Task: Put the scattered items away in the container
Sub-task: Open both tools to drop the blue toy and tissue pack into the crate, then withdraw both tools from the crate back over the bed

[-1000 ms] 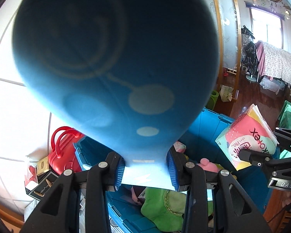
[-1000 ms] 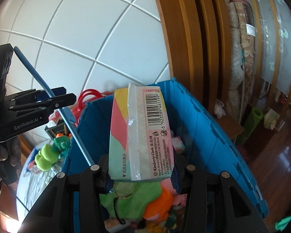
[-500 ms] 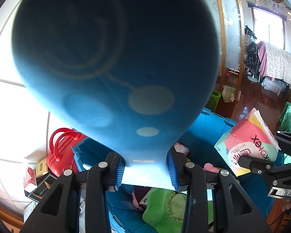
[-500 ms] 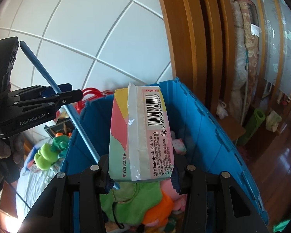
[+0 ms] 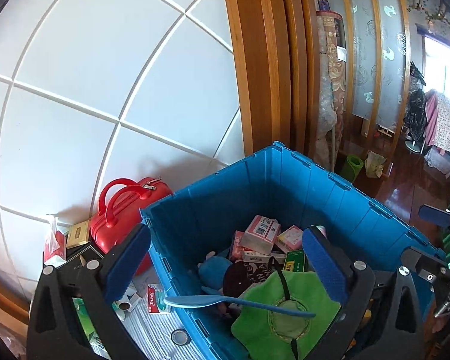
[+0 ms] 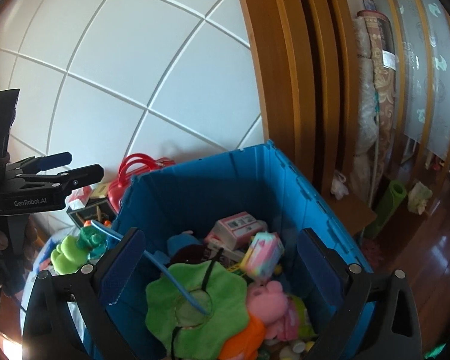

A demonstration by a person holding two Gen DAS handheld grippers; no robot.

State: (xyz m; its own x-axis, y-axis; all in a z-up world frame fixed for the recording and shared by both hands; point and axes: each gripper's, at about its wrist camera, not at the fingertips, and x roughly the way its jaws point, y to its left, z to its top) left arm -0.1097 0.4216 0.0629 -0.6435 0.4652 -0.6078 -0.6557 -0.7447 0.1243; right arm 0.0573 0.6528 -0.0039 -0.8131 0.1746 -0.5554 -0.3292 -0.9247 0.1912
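Left gripper [image 5: 228, 267] jaws opening, nothing between; right gripper [image 6: 222, 267] likewise, both over the blue crate [image 5: 285, 177]. Blue spoon [image 5: 234, 301] lies across the green cloth [image 5: 288, 309], head over the crate's left rim. Tissue pack [image 6: 264, 253] tilted among toys. Red case [image 5: 123, 207] crowds the wall side. Only the right view shows the pink plush [image 6: 270, 300].

The crate [image 5: 330, 192] is smooth blue plastic with a slight sheen. A matt blue plastic spoon [image 5: 234, 301] lies on fuzzy green cloth [image 6: 195, 303], beside a soft pink plush [image 6: 270, 300]. The tissue pack [image 6: 264, 255] has glossy film. The red case [image 5: 126, 210] is shiny hard plastic. The floor [image 5: 405, 192] is polished wood.
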